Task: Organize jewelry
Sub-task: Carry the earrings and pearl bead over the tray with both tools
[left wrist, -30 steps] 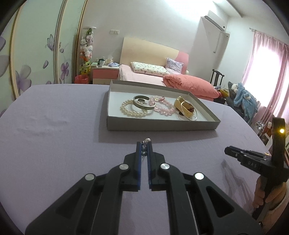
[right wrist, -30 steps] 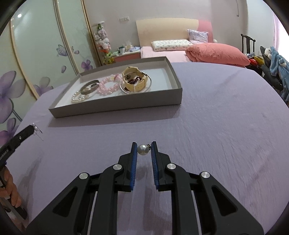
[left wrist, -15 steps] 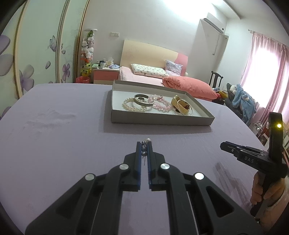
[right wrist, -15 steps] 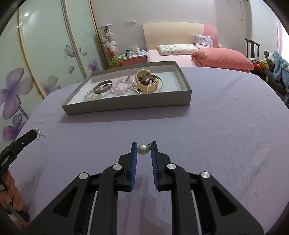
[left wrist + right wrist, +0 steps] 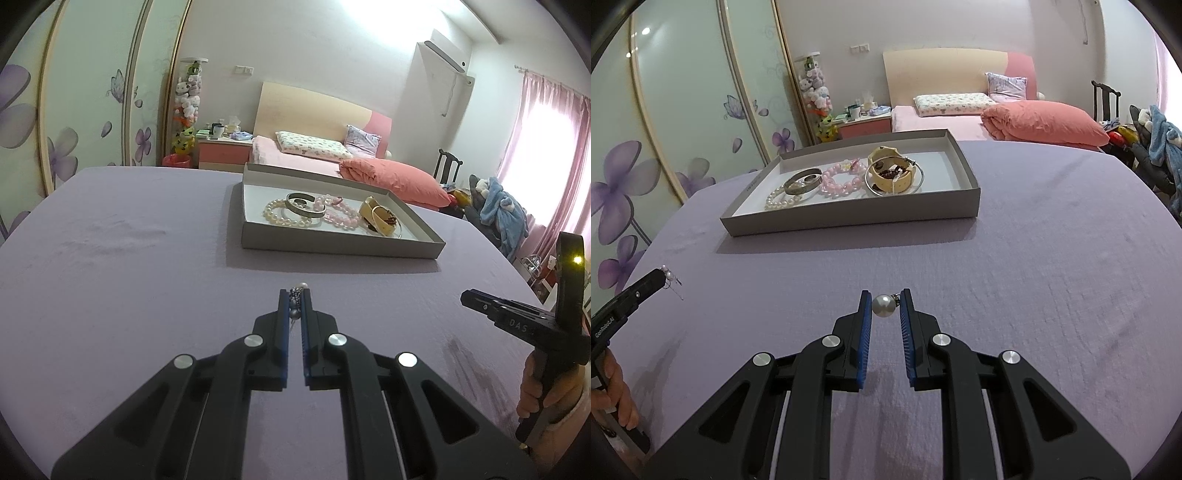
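Gripping a pearl earring, visible only in the right wrist view.

Lilac tablecloth, grey tray, pink bead bracelet.

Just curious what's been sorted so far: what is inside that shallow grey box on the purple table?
Inside the shallow grey box: a white pearl bracelet, silver cuff bangle, pink bead bracelet and cream band on a thin silver hoop; partly overlapping.
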Motion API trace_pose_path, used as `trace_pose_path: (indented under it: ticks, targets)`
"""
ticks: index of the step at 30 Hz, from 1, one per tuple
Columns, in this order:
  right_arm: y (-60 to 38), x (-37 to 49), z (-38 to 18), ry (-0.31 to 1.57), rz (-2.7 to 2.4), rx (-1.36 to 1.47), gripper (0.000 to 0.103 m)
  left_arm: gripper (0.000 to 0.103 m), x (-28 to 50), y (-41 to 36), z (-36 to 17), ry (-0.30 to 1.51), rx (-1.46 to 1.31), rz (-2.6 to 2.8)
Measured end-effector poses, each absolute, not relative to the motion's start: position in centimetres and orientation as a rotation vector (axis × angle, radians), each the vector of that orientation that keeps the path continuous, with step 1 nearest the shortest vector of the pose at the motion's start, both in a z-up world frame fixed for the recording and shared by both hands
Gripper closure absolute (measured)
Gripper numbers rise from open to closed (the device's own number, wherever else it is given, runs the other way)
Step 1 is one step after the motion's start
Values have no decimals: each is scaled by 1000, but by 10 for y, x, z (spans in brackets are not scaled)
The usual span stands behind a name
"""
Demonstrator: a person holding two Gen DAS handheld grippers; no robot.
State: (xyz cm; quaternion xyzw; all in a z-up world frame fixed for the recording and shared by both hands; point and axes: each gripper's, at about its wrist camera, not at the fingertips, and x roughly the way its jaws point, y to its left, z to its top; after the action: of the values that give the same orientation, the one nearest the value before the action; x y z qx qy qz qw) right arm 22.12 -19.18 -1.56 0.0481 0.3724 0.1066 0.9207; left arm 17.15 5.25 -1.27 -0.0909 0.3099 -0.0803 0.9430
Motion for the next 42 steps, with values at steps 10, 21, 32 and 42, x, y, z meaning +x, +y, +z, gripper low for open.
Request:
trace_pose_path:
  ticks: [10, 21, 32, 42]
  targets:
    - [-198, 219, 2, 704, 207, 103, 87, 96, 169, 53, -1, 596, -186, -167]
    - [-201, 234, 60, 504, 201, 94, 87, 96, 184, 40, 56, 431, -141, -159]
    - [-184, 275, 85, 394, 232, 89, 87, 96, 235, 17, 73, 387, -116, -179]
    - [-175, 347, 61, 433, 278, 129, 87, 96, 309, 0, 65, 402, -90, -190]
